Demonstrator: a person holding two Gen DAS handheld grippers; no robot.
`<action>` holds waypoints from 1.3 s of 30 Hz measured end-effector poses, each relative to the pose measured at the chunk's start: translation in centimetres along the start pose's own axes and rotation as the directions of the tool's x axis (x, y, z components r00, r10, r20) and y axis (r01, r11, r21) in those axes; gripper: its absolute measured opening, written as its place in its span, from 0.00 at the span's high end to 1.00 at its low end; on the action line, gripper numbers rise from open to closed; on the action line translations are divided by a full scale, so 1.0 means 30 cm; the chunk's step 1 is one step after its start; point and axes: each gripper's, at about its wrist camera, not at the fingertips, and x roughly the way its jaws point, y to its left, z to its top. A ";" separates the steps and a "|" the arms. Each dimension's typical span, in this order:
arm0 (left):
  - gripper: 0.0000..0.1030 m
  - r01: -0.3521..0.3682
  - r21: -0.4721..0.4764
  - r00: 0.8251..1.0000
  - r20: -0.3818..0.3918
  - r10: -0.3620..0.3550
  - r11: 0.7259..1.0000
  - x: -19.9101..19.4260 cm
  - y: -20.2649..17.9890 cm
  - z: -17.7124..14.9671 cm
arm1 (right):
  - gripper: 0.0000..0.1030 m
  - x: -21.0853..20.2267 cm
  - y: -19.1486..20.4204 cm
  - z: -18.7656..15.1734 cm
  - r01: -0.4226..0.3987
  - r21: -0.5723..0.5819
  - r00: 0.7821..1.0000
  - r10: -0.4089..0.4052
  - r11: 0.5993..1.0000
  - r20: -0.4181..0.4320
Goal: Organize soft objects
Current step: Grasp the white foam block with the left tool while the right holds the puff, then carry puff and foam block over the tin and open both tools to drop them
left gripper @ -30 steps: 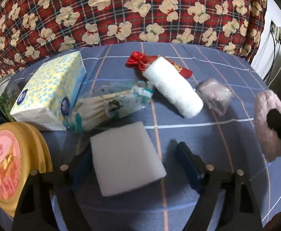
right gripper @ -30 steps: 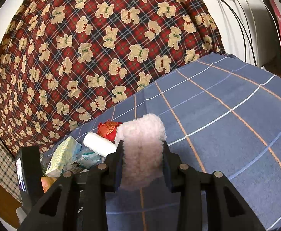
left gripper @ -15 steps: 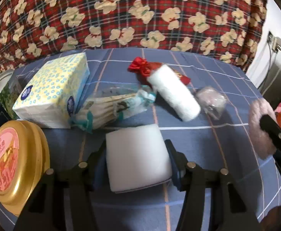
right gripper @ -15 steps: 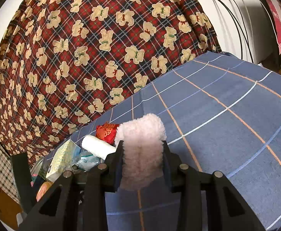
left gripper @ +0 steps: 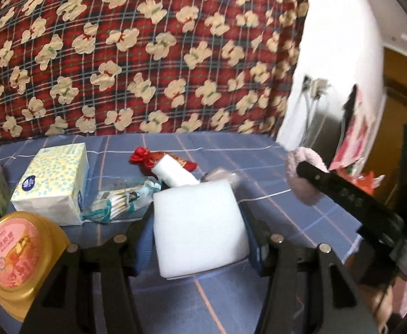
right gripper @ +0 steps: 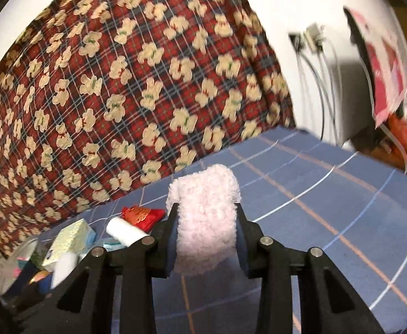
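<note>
My left tool (left gripper: 200, 231) is clenched on the white sponge block (left gripper: 199, 225), lifted just above the blue checked bed (left gripper: 287, 203) near the tissue pack (left gripper: 54, 183). My right tool (right gripper: 206, 239) grips the pink fluffy roll (right gripper: 205, 220). I squeeze lightly so neither deforms, and carry both level toward the bed's bare right side.
</note>
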 end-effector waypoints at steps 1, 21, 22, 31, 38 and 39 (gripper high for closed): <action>0.46 0.014 0.003 1.000 0.015 -0.014 1.000 -0.016 0.013 -0.001 | 0.63 -0.009 0.009 0.000 0.015 -0.014 1.000 -0.014 1.000 0.015; 0.46 -0.121 0.012 0.992 0.041 0.121 0.993 -0.195 0.224 0.002 | 0.64 -0.055 0.236 -0.083 0.058 -0.194 0.998 -0.058 0.979 0.004; 0.46 -0.124 0.007 0.991 0.042 0.123 0.992 -0.205 0.238 0.004 | 0.64 -0.059 0.263 -0.090 0.044 -0.205 0.999 -0.044 0.978 0.004; 0.46 -0.236 0.005 0.969 0.078 0.235 0.972 -0.291 0.366 0.026 | 0.63 -0.113 0.539 -0.139 -0.106 -0.278 0.994 0.112 0.955 0.004; 0.46 -0.305 -0.045 0.948 0.079 0.307 0.951 -0.348 0.505 0.034 | 0.63 -0.119 0.717 -0.179 -0.211 -0.303 0.977 0.214 0.929 -0.025; 0.46 -0.320 -0.054 0.943 0.080 0.323 0.946 -0.357 0.528 0.034 | 0.63 -0.118 0.737 -0.180 -0.220 -0.307 0.974 0.223 0.926 -0.027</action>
